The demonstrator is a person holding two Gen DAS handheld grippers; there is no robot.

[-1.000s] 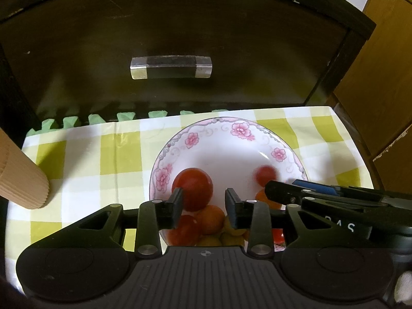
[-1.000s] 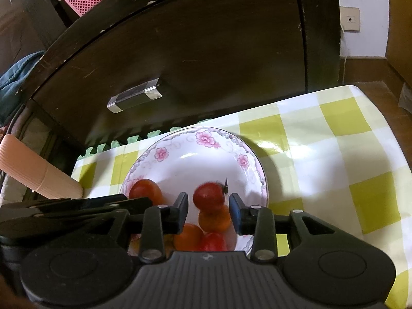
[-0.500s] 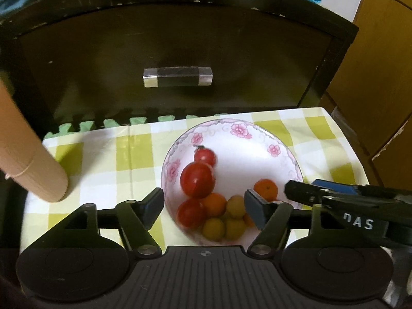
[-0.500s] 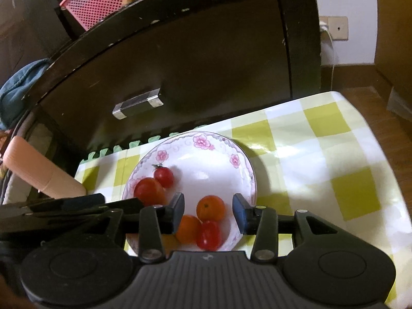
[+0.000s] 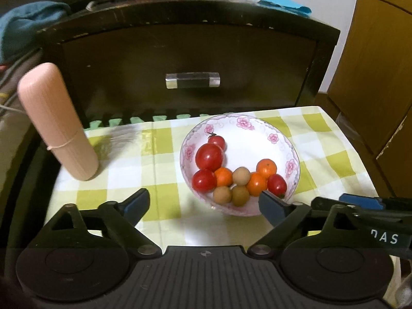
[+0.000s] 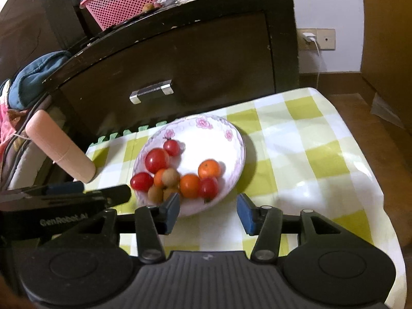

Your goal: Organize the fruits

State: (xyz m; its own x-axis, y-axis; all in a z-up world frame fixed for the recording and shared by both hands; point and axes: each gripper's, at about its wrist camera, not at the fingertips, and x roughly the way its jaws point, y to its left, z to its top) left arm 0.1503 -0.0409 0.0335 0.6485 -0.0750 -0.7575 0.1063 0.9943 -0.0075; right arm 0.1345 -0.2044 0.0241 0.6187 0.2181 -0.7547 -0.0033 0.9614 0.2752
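Both tools are hanging empty near the white flower-rimmed bowl (image 5: 292,152) of small red, orange and tan fruits (image 5: 233,173), the left gripper (image 5: 203,203) opening wide, the right gripper (image 6: 207,209) opening partway, best lifting clear without nudging the rim.

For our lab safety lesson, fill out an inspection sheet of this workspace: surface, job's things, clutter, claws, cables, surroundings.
Surface: green-and-white checked tablecloth, glossy, lying flat.
Job's things: floral bowl holds four red tomatoes, three orange fruits and three brownish round fruits, clustered toward its near side.
Clutter: pink ribbed cylinder leaning at the cloth's left edge.
Claws: left claw wide open, right claw open; both have just been opening, with nothing held between the fingers.
Cables: white charger cable plugged into the wall socket.
Surroundings: dark cabinet with a clear handle behind; pink basket and blue cloth on top.
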